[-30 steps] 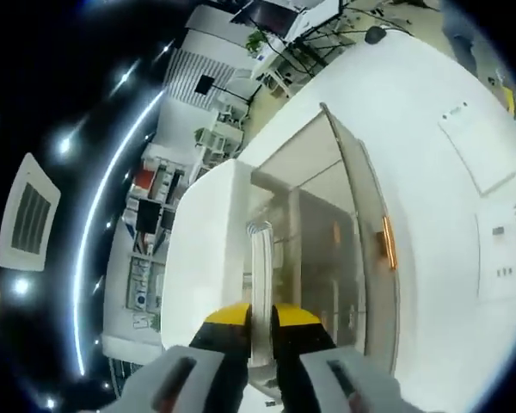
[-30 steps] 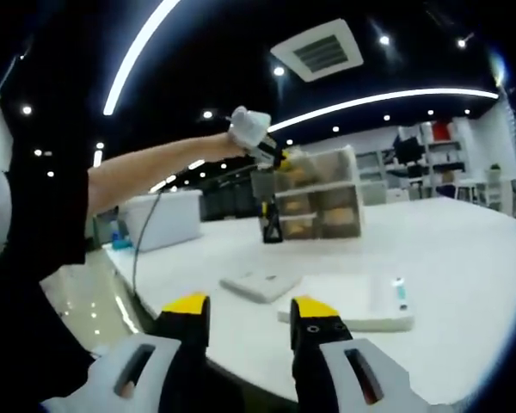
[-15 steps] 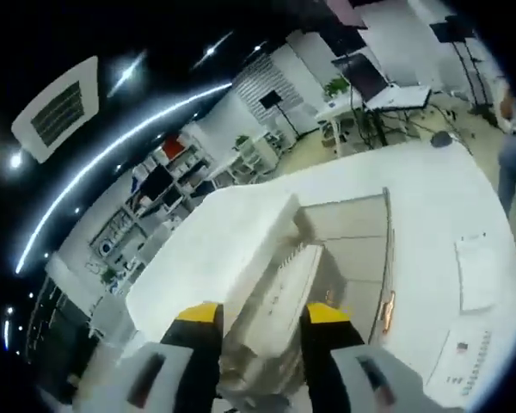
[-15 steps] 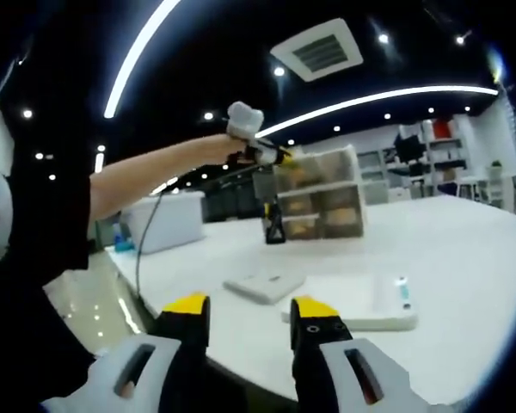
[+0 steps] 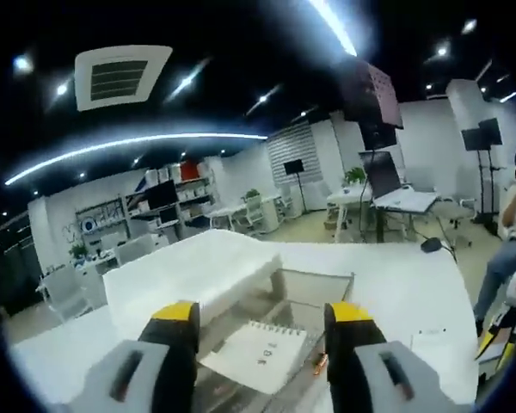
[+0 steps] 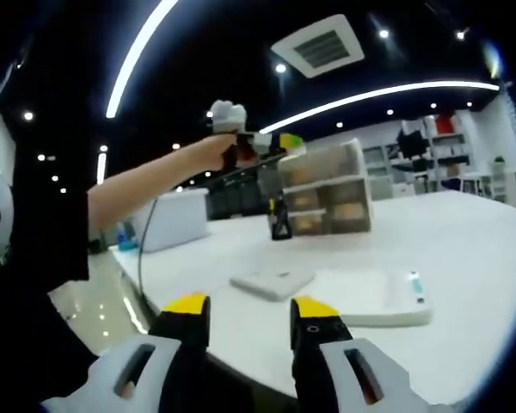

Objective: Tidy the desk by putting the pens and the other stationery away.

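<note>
Across the white desk (image 6: 464, 249), at one o'clock in the right gripper view, stands a translucent drawer organizer (image 6: 322, 185), boxy, stacked in compartments. A flat white notepad (image 6: 271, 281) and a white slab (image 6: 374, 297) lie just beside each other nearer. The right gripper (image 6: 241, 323) hangs wide and empty. The left gripper (image 5: 261, 331), raised over the organizer (image 5: 279, 301), gapes empty too; below it lies a spiral notebook (image 5: 258, 348) and, perhaps, an orange pen (image 5: 316, 368).

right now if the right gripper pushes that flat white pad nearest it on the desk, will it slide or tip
The flat white pad lies low and flat on the smooth white desk, so it would probably slide rather than tip. It looks thin, so likely light. Pushed off-centre, it may well spin.
</note>
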The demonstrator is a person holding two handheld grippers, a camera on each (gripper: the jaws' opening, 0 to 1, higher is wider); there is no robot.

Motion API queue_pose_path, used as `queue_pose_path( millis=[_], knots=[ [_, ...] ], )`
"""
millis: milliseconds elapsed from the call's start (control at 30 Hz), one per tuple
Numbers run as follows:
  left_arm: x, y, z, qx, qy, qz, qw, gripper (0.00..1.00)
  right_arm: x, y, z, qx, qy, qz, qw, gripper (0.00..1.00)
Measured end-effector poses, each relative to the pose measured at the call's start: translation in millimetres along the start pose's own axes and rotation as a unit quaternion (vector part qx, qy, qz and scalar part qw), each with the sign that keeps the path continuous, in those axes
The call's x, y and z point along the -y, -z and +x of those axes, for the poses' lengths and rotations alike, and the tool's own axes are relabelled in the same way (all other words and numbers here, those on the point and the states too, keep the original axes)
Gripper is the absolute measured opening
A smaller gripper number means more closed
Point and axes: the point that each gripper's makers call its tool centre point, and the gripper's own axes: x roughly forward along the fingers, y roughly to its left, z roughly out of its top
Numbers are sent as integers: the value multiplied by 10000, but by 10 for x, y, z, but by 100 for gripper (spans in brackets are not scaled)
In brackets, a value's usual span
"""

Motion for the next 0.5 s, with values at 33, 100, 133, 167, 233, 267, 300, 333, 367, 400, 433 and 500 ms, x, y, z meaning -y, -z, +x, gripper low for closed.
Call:
queue_pose_path(
  millis=[33, 100, 133, 167, 233, 267, 300, 333, 367, 400, 433, 500],
  knots=[
    [68, -14, -46, 107, 49, 79, 9999, 67, -7, 6, 8, -9, -8, 3, 10000, 35],
    [201, -31, -146, 271, 165, 176, 9993, 67, -30, 21, 29, -33, -36, 2, 10000, 35],
    [251, -23, -196, 299, 183, 176, 9992, 67, -38, 28, 38, -47, -47, 4, 10000, 35],
    [177, -39, -221, 354, 212, 147, 9990, 67, -45, 33, 45, -57, -56, 4, 10000, 35],
    [159, -57, -272, 457, 277, 85, 9985, 67, -52, 39, 51, -74, -63, 9, 10000, 35],
    [180, -54, -303, 512, 327, 41, 9981, 67, -54, 37, 51, -72, -59, 5, 10000, 35],
    [210, -45, -345, 535, 373, -12, 9979, 67, -50, 26, 49, -46, -42, -4, 10000, 34],
    [240, -21, -385, 539, 414, -25, 9977, 67, -46, 15, 46, -27, -27, -6, 10000, 34],
    [265, 6, -410, 539, 446, -22, 9975, 67, -42, 9, 44, -20, -19, -4, 10000, 34],
    [423, 48, -528, 550, 493, -18, 9973, 67, -36, -1, 40, -13, -4, -7, 10000, 34],
    [464, 84, -570, 561, 541, -17, 9970, 67, -27, -9, 36, -8, 15, -23, 10000, 34],
    [499, 138, -644, 578, 621, -75, 9964, 68, -7, -20, 26, -1, 56, -29, 10000, 34]
  ],
)
